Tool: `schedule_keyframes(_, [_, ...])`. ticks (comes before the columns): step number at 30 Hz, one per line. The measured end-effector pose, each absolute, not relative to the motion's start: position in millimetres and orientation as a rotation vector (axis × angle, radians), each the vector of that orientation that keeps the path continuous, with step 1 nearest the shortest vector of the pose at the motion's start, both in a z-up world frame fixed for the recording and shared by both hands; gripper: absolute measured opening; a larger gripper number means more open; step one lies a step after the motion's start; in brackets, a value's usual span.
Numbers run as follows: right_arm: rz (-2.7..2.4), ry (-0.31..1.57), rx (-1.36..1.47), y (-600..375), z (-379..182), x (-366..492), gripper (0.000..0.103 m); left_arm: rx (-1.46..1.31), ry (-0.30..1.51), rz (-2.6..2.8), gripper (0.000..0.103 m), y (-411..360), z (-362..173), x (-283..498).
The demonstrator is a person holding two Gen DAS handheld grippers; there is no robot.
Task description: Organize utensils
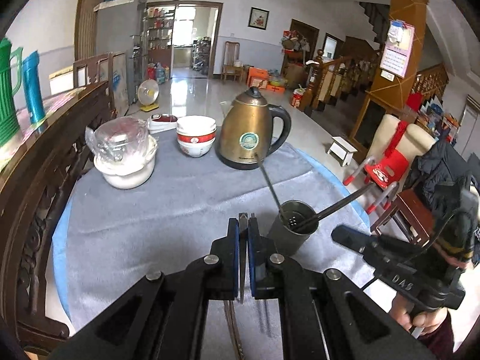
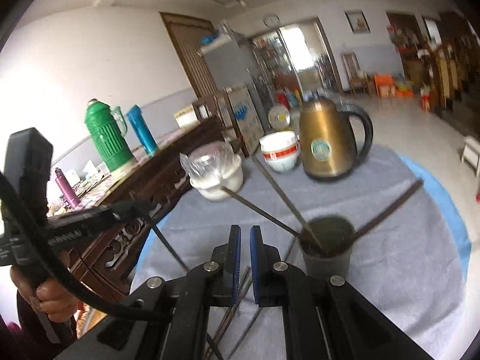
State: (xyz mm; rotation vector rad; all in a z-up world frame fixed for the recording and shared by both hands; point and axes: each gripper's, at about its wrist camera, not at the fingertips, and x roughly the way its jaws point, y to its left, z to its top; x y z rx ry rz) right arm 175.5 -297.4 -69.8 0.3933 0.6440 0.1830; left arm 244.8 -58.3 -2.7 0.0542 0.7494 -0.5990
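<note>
Left gripper (image 1: 243, 225) clamps a chopstick (image 1: 241, 258), right gripper (image 2: 245, 234) closed, above grey-clothed table (image 1: 168, 210).

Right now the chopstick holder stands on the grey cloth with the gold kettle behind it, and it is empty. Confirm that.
Not empty. The left wrist view shows the chopstick holder on the grey cloth, gold kettle behind it, with chopsticks leaning out of it.

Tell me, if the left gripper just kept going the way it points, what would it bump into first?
Probably the grey tablecloth. The left gripper, shut on a thin utensil, points down at bare cloth left of the dark utensil holder. The gold kettle stands farther along, though depth is hard to judge.
</note>
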Motion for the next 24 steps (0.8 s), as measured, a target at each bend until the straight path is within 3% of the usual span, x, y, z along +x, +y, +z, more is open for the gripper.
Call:
schedule_keyframes(5, [0.175, 0.83, 0.449, -293.0, -116.0, 195.3, 0.015, 0.044, 0.781, -0.567, 0.006, -44.2, -17.4, 246.7])
schedule_keyframes(7, [0.171, 0.895, 0.431, -283.9, -136.8, 202.8, 0.025, 0.026, 0.783, -0.557, 0.006, -34.8, -17.5, 245.3])
schedule_keyframes(10, [0.151, 0.947, 0.437, -276.1, -165.0, 213.3, 0.051, 0.001, 0.773, -0.548, 0.006, -20.6, -14.5, 246.0])
schedule_keyframes(12, [0.127, 0.94, 0.402, -267.9, -177.7, 221.0, 0.05, -0.009, 0.763, -0.543, 0.006, -13.4, -12.4, 246.2])
schedule_keyframes(14, [0.1, 0.983, 0.377, -260.7, -191.5, 232.7, 0.037, -0.026, 0.76, -0.54, 0.006, -6.6, -12.1, 247.8])
schedule_keyframes(22, [-0.04, 1.079, 0.248, -233.6, -229.2, 281.9, 0.028, -0.086, 0.742, -0.534, 0.005, 19.7, -10.2, 251.7])
schedule_keyframes(24, [-0.076, 1.112, 0.215, -228.5, -236.8, 293.9, 0.02, -0.101, 0.737, -0.542, 0.005, 24.2, -8.8, 251.7])
